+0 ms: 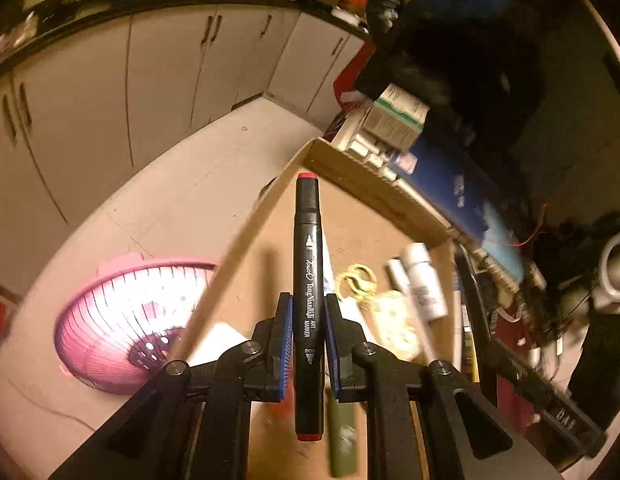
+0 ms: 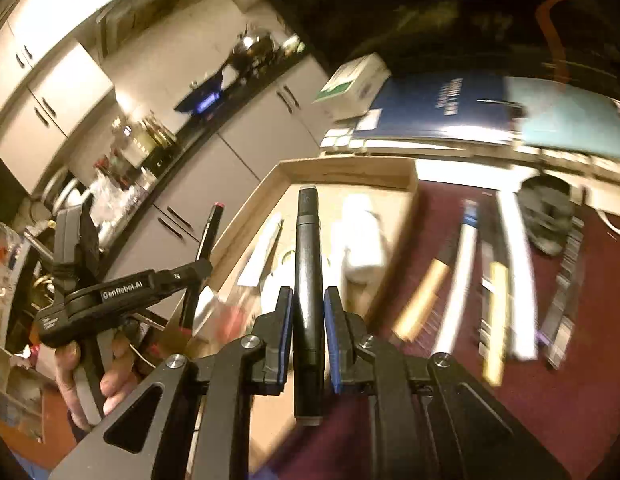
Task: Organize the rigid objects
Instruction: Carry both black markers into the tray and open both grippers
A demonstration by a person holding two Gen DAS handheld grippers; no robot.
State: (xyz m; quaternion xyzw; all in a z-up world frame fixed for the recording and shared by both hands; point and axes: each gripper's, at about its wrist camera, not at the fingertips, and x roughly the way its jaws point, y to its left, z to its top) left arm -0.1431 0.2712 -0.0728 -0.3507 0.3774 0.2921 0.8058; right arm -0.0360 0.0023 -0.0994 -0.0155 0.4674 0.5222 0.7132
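The left tool point(image 1: 308, 332) is closed on a black marker point(image 1: 308, 304) with red ends; white print along its barrel reads "Touch TongNianRiJi ART MARKER". The marker's long axis runs straight away from the camera, one red cap toward the far side and the other near the lens, held above a shallow cardboard box point(image 1: 373, 184). In that box lie blurred things: yellow-handled scissors point(image 1: 357, 280), a white bottle point(image 1: 423, 284) and a green tube point(image 1: 341, 436).

The right tool point(image 2: 308, 336) is closed on a plain dark pen point(image 2: 308, 292), its barrel showing no readable print, also pointing away along the fingers with its grey tip far. It hangs over the near edge of the same cardboard box point(image 2: 349, 172).

Only the left view shows a pink slatted basket point(image 1: 130, 320) on the pale floor to the left. Only the right view shows the left tool point(image 2: 208, 264) from outside, its body marked "GenRobot.AI", gripped by a bare hand point(image 2: 94, 376), and a dark red surface point(image 2: 569, 380) on the right carrying blurred pens point(image 2: 457, 300).
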